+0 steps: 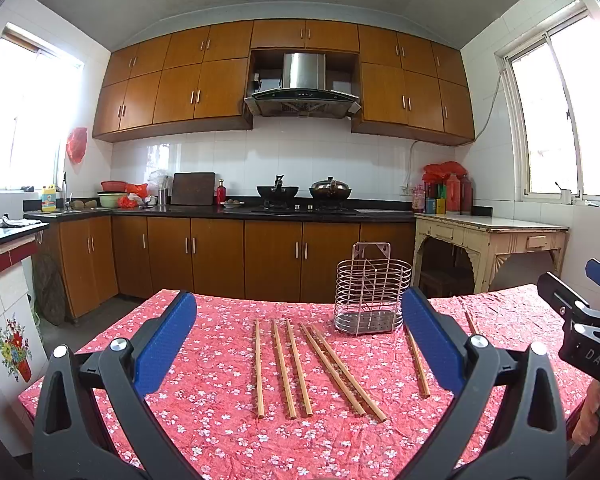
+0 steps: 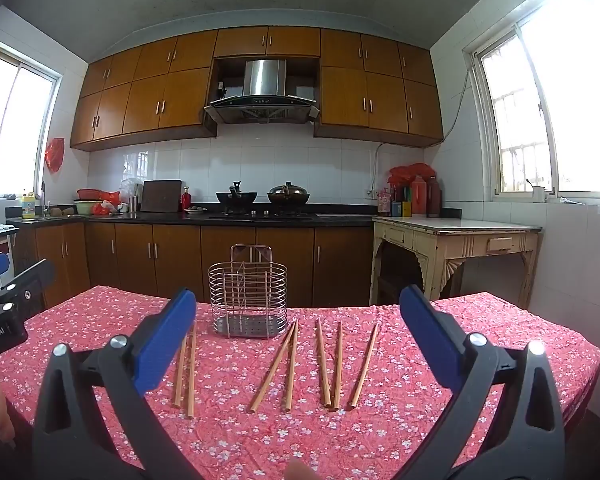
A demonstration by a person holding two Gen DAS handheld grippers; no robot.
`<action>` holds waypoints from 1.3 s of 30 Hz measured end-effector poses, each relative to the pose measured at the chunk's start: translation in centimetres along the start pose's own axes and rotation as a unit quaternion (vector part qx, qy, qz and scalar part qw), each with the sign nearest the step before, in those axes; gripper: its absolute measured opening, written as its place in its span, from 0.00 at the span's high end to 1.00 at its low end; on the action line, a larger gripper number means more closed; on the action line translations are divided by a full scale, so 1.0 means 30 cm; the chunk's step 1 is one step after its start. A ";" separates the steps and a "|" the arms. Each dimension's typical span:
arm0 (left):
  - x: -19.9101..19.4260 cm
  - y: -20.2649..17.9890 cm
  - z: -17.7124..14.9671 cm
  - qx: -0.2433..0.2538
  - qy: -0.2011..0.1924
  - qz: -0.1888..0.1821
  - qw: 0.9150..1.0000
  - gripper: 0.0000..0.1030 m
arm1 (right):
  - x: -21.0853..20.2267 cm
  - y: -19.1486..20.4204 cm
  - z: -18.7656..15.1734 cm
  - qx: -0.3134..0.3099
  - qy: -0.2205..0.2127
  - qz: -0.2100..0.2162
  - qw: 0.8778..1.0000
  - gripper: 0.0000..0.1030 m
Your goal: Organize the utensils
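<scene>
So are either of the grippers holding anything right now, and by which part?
Nothing is held. The left gripper and right gripper both stand open above the wooden chopsticks, which lie loose on the red floral tablecloth.

table (image 2: 480, 332): I see it draped in a crumpled red cloth (image 2: 112, 320) with small white flowers; the cloth hangs over every edge I can see
wire holder (image 2: 247, 298): upright on the cloth toward the far edge; nothing stands in it
chopsticks (image 2: 292, 364): seven wooden sticks flat on the cloth in front of the holder; two lie left of it, five fan out to its right; the holder is apart from them all
</scene>
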State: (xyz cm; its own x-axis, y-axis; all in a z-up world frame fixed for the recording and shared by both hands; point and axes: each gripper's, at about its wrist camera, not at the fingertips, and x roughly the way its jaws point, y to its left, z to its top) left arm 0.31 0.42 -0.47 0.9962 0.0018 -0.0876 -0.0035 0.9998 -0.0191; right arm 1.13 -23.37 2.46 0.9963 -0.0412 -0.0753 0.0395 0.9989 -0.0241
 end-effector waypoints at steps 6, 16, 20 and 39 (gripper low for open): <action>-0.010 -0.012 0.007 0.000 0.000 -0.001 1.000 0.02 | 0.001 -0.003 0.001 0.001 0.000 0.000 1.000 0.04; -0.001 -0.014 -0.014 -0.002 0.002 -0.003 1.000 0.02 | 0.002 -0.006 0.001 0.001 0.000 0.000 1.000 0.04; 0.000 -0.013 -0.018 -0.002 0.003 -0.004 1.000 0.02 | 0.001 -0.005 0.003 0.002 0.001 0.000 1.000 0.04; 0.013 -0.026 -0.023 -0.005 0.006 -0.005 1.000 0.02 | 0.008 -0.011 -0.009 0.003 0.002 0.000 1.000 0.04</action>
State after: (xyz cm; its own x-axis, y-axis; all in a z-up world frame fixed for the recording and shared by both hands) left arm 0.64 -0.37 -1.17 0.9950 -0.0088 -0.1000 0.0058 0.9995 -0.0309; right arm 1.34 -23.70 2.18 0.9960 -0.0409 -0.0790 0.0397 0.9991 -0.0175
